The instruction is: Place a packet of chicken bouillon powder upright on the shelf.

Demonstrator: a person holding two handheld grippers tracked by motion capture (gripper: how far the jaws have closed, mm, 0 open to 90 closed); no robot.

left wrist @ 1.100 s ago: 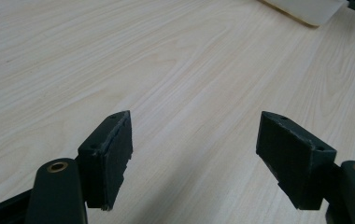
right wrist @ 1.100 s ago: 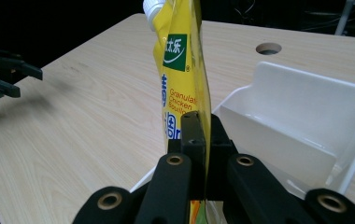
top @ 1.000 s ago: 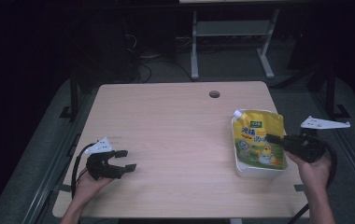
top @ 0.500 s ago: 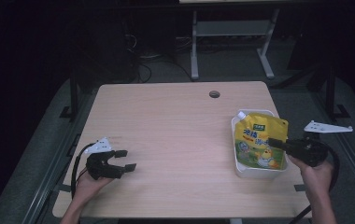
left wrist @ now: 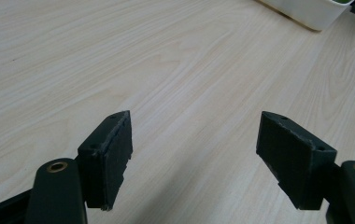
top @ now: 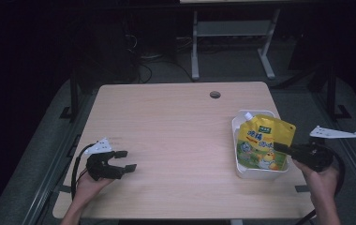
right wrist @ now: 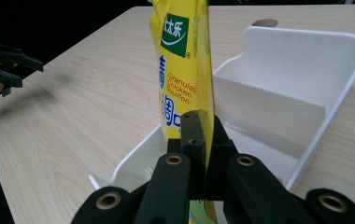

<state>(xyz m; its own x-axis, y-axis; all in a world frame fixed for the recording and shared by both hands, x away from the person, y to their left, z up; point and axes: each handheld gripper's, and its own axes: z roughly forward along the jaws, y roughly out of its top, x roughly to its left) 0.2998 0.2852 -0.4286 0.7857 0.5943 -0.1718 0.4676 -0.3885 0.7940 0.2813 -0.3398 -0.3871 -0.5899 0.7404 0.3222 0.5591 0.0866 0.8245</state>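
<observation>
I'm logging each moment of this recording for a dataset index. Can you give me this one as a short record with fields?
setting: wooden table, dark room
held item: yellow pouch of granulated chicken bouillon
container: white bin, pouch over it
right gripper: shut on the pouch's edge
left gripper: open, holding nothing, low over bare table near the left front corner
table feature: round hole near the far edge

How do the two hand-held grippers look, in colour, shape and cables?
Both are black with two blocky jaws and brass-coloured pivot rivets. The left hand-held gripper has a black cable and a pale plate on top; the right hand-held gripper carries a grey three-cornered plate. No sleeves visible.
</observation>
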